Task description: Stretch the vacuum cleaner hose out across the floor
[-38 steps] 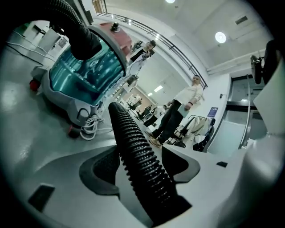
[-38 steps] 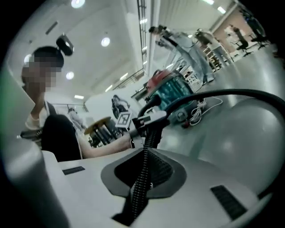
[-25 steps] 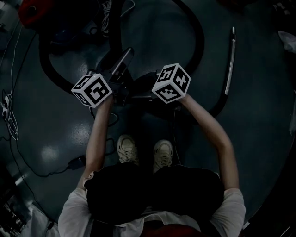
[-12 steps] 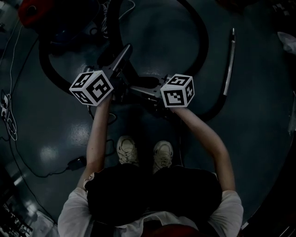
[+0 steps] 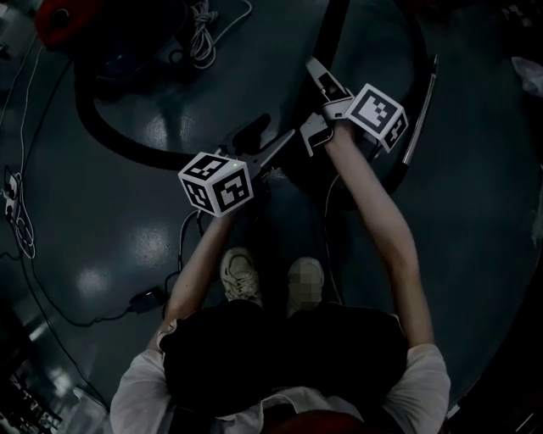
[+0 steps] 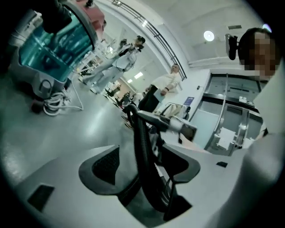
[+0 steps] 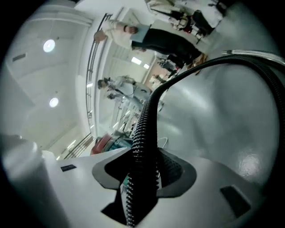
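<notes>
Down by the 2 shoes (image 5: 242,275), the left gripper (image 6: 142,156) had its jaws apart around the hose (image 5: 106,131), not pinching. Further out, the right gripper (image 7: 144,164) clamped it. Beyond, floor loops curled past a metal wand (image 5: 422,110), white cord (image 5: 202,38) and the vacuum cleaner (image 5: 51,21), dim and cut off.

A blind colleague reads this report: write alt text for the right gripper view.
The two fingers of the right gripper clamp a black ribbed hose, which runs away from the camera and arcs right over a glossy grey floor. Behind it, in a bright hall, stand several people and a red-and-teal vacuum cleaner.
</notes>
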Demonstrator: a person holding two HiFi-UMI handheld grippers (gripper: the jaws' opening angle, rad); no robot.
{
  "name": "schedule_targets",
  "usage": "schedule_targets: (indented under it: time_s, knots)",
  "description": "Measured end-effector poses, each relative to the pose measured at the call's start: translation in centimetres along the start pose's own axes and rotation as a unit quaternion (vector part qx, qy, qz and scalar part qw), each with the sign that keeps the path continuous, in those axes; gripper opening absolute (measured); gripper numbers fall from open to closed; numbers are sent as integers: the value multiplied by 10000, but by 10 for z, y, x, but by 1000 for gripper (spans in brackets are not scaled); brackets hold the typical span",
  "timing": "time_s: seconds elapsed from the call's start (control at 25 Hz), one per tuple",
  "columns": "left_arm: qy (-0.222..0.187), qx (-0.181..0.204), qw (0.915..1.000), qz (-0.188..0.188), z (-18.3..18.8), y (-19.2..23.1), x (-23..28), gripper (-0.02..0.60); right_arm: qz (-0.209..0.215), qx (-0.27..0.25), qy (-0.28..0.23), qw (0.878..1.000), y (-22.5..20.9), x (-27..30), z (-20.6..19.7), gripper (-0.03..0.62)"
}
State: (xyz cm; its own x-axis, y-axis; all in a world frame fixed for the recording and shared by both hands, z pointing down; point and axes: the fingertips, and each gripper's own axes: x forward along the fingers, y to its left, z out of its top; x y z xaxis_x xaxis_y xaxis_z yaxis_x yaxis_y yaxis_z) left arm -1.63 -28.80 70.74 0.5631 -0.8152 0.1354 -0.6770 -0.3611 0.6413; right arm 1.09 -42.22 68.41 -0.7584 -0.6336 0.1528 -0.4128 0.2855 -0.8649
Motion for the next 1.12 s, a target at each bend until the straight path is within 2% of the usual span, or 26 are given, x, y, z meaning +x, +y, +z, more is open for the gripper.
schedule_targets:
  time_s: [0.08,0.16,0.32,0.44,0.52,0.56,0.6,0.68,0.8,0.92,0.96,1.0,1.04,1.08,1.12]
  knots:
    - [285,56,9994,-188,-17,-13,9,282,-289,452,-410,9977,-5,8,25,183]
    - [498,95,9986,-171,-30,-13,13,282,-294,622,-551,9961,3,15,41,183]
    - [334,-373,9983,-309,-33,-4,18,282,37,278,-439,9986,39,32,40,183]
    - [384,-662,9944,-732,-35,-5,22,282,110,104,-451,9989,49,35,36,183]
    - [598,-634,9905,-1068,-42,-17,26,280,145,117,-429,9989,49,35,34,184]
    - [642,-536,9903,-1108,-44,-23,27,235,215,103,-365,9990,50,36,32,184]
    - [612,-488,9910,-1087,-45,-27,26,204,346,71,-265,9990,53,37,30,184]
    - [447,-490,9919,-1079,-41,-32,22,187,779,-107,-73,9969,64,37,27,184]
    - [319,-230,9926,-1147,-28,-41,14,188,1510,-423,75,9876,82,31,28,198]
    - [204,38,9918,-1262,-17,-50,7,187,1948,-633,276,9784,96,17,38,209]
    - [78,26,9918,-1272,-11,-50,4,187,2007,-943,399,9743,100,11,39,213]
    - [-96,-55,9919,-1268,-4,-48,1,187,1968,-1487,606,9672,100,5,35,213]
    - [-267,-148,9916,-1260,6,-45,-2,187,1838,-2262,933,9520,96,-1,27,213]
    - [-374,-160,9914,-1247,16,-42,-4,186,1686,-3130,1382,9244,88,-8,12,213]
    - [-402,-55,9915,-1234,26,-40,-5,186,1575,-3889,1908,8874,78,-17,-8,213]
